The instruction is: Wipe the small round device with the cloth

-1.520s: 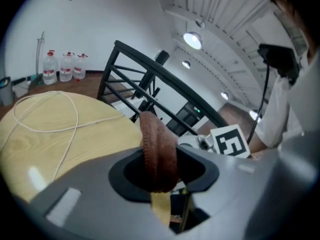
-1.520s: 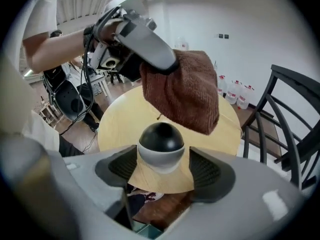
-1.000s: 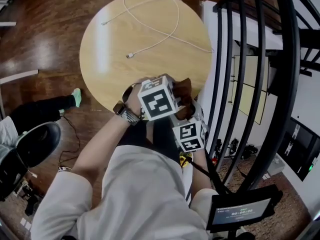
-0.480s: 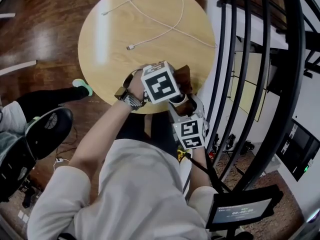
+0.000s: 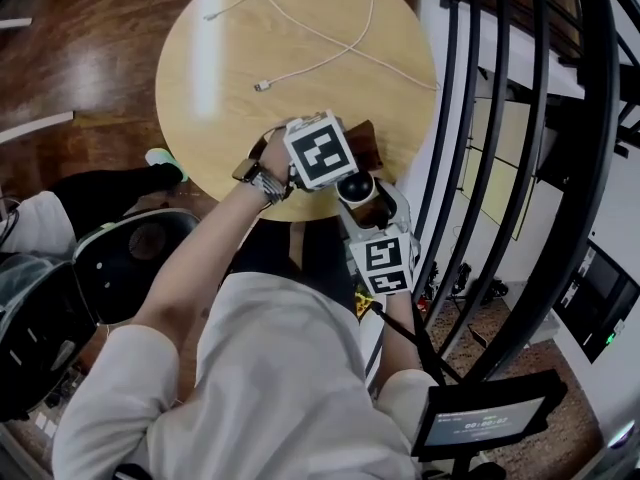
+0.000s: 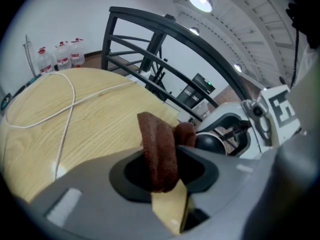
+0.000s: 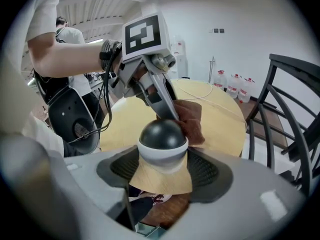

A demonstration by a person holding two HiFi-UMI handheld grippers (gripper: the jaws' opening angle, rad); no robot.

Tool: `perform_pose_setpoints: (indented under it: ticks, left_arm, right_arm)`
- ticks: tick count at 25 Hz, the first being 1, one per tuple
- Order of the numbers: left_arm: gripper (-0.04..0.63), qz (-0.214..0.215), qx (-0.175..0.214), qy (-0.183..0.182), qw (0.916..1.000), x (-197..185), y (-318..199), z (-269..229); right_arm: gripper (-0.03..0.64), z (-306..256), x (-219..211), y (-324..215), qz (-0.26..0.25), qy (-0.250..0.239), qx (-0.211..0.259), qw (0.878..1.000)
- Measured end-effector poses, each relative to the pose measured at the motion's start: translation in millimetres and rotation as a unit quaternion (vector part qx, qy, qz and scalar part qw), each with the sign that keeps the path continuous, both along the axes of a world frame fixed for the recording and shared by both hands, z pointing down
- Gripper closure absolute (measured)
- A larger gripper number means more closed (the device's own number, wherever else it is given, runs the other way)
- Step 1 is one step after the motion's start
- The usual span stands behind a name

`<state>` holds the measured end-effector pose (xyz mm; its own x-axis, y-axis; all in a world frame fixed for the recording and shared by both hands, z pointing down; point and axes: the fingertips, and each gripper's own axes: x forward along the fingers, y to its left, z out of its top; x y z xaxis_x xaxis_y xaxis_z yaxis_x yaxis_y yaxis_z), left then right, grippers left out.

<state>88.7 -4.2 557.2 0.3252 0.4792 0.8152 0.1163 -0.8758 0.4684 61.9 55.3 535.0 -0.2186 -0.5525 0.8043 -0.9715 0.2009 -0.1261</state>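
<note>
The small round device [image 7: 162, 141], a black dome on a white base, sits between the jaws of my right gripper [image 7: 162, 168], which is shut on it over the near edge of the round wooden table [image 5: 230, 88]. In the head view the device [image 5: 357, 186] shows just above the right gripper's marker cube [image 5: 383, 265]. My left gripper [image 6: 165, 171] is shut on a folded brown cloth [image 6: 159, 151]. The cloth [image 7: 191, 118] hangs right behind the device, touching or nearly touching it. The left gripper's cube [image 5: 320, 150] hides its jaws in the head view.
A white cable [image 5: 310, 38] loops across the far half of the table. A black metal railing [image 5: 480, 168] runs close on the right. A black office chair [image 5: 130, 258] and a person's leg with a light shoe [image 5: 160, 158] are at the left. Water bottles [image 6: 60, 56] stand beyond the table.
My left gripper with the cloth has sunk toward the table and shifted up the picture, uncovering the device's dome in the head view. The right gripper has kept still. The chair slid into view.
</note>
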Motion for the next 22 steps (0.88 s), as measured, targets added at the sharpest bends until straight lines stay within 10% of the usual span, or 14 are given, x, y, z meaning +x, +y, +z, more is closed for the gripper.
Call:
perform_pose_setpoints:
  ticks: [12, 18, 22]
  left_arm:
    - [0.456, 0.041, 0.062, 0.024, 0.9969, 3.0, 2.4, 34.2]
    - [0.456, 0.077, 0.160, 0.052, 0.9828, 5.1, 8.0, 51.8]
    - [0.453, -0.038, 0.136, 0.093, 0.9855, 0.2, -9.4, 33.4]
  right_arm:
    - [0.313, -1.1, -4.1, -9.5, 0.017, -0.021, 0.005, 1.000]
    - [0.313, 3.7, -2.1, -0.4, 0.027, -0.014, 0.001, 1.000]
    - [0.313, 4.7, 2.3, -1.0, 0.022, 0.005, 0.013, 1.000]
